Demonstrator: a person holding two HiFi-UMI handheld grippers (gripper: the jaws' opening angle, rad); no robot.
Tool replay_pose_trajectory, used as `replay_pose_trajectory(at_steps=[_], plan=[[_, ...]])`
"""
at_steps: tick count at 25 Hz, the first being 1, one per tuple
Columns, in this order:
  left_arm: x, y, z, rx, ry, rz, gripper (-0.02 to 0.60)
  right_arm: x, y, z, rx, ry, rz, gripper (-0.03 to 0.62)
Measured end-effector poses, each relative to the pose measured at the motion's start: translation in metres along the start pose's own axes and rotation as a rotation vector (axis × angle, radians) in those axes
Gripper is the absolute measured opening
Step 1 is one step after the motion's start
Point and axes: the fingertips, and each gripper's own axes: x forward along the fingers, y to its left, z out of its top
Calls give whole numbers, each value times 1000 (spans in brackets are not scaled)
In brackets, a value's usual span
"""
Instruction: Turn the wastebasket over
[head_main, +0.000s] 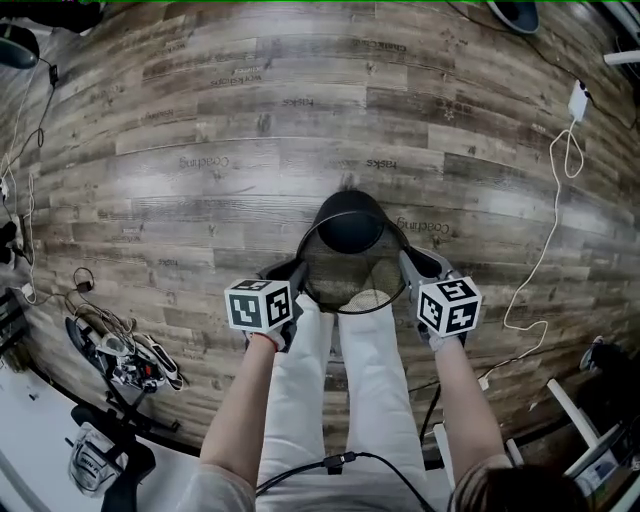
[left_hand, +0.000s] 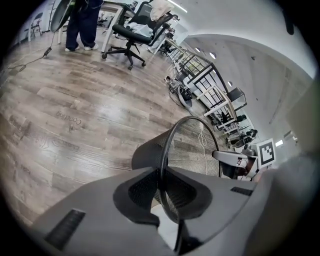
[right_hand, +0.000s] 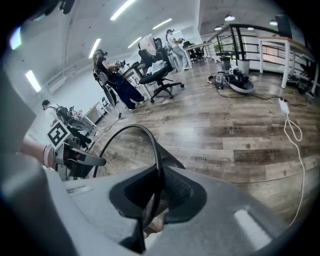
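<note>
A black wire-mesh wastebasket (head_main: 350, 240) hangs above the wooden floor, tilted, its open mouth toward me and its dark solid bottom away. My left gripper (head_main: 293, 283) is shut on the left side of its rim (left_hand: 162, 165). My right gripper (head_main: 409, 271) is shut on the right side of the rim (right_hand: 158, 165). In each gripper view the thin black rim runs between the jaws, and the opposite gripper shows across the mesh. My legs in white trousers show through and under the basket.
A white cable with a plug (head_main: 572, 120) snakes over the floor at the right. Cables and gear (head_main: 120, 355) lie at the lower left. Office chairs (left_hand: 132, 35) and standing people (right_hand: 112, 75) are farther off across the room.
</note>
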Motion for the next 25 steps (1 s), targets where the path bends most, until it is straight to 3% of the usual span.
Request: replay_pose_trajectory(at_steps=[8,25], plan=[[-53,-48,18,38,-36,-54,42,-65,22,32,15,-93,-10,37],[-201,-141,60,82,-74,-77,46,-204,101,112,18,-214,-9,37]])
